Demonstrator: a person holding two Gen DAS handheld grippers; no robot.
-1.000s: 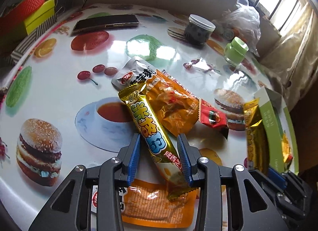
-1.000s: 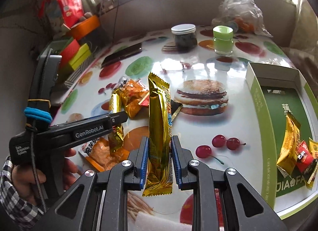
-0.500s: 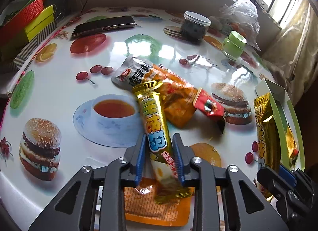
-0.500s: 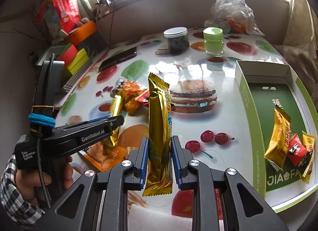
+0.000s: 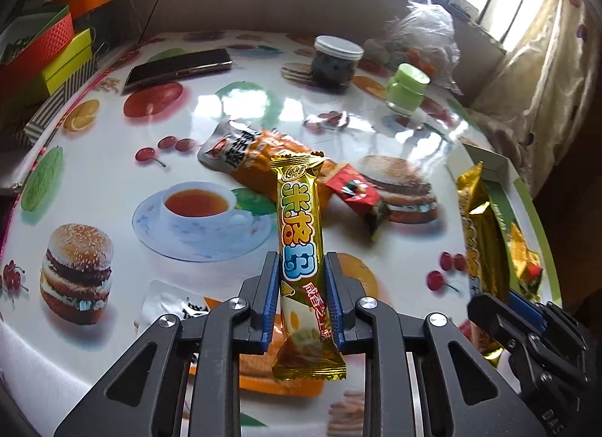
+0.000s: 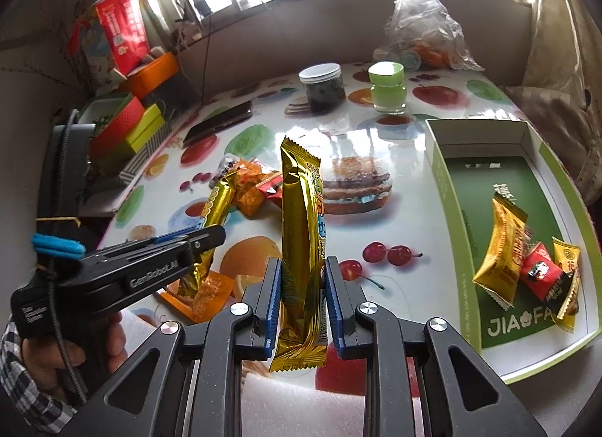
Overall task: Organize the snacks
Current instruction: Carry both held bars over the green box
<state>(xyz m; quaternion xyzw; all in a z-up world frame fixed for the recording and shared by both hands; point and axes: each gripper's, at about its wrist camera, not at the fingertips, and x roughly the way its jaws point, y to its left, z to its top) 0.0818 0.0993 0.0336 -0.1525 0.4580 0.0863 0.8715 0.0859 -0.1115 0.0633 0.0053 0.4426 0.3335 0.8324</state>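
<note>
Left tongs [image 5: 303, 297] are clamped on 1 gold snack bar [image 5: 300, 226], held upright clear of the counter [image 5: 98, 173]. Right tongs [image 6: 302, 301] are clamped on a 2nd gold bar [image 6: 301, 233], also upright. Remaining snack pile [image 5: 263, 158] lies on the counter at 12 o'clock from the left tongs. The green box [image 6: 447, 188] sits at 2 o'clock from the right tongs and contains 3 packets [image 6: 526, 267]

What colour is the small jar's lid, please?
Light green lid, clearest in the right wrist view.
</note>
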